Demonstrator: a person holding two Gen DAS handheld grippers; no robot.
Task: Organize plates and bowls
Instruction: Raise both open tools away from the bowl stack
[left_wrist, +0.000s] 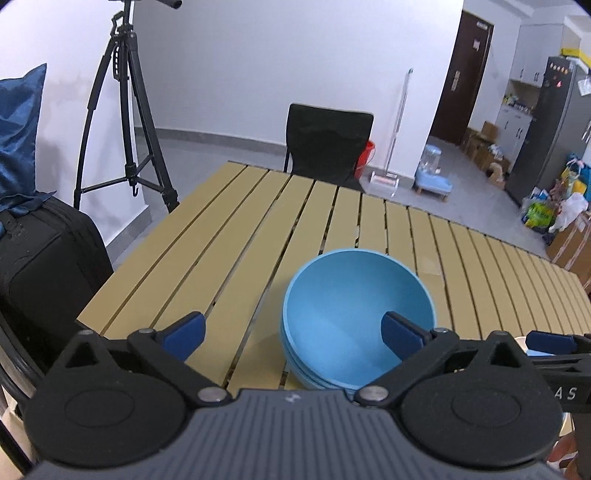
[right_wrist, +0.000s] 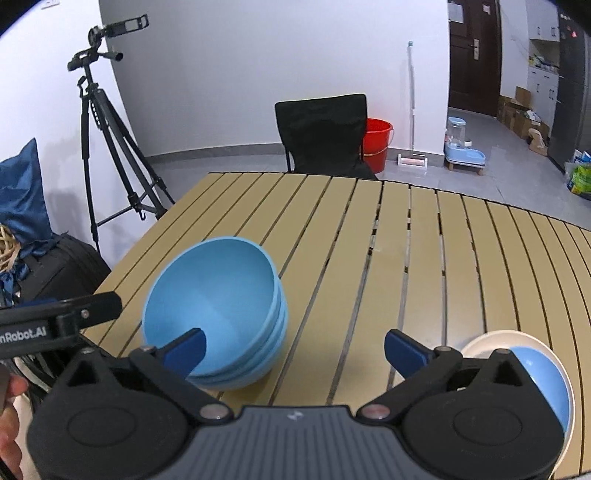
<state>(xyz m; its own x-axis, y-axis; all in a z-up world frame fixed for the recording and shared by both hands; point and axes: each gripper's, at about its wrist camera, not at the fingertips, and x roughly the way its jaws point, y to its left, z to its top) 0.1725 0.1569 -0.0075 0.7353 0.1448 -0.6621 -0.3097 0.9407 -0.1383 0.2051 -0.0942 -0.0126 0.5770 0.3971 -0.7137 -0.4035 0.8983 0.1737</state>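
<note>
We are holding both jaws spread wide and empty, the left gripper (left_wrist: 293, 338) and right gripper (right_wrist: 293, 349) flanking the stacked blue bowls (right_wrist: 216, 314) on the desk (right_wrist: 369, 258). We are judging it best to clear their rims before reaching for the plates (right_wrist: 517, 354) at right.

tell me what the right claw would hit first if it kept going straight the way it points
Probably the bare yellow slatted table top; the open right claw aims between the stacked blue bowls and the white plate.

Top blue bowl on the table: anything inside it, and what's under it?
The top blue bowl looks empty. Under it are more blue bowls nested in a stack on the slatted table; only their rims show, so the exact count is unclear.
</note>
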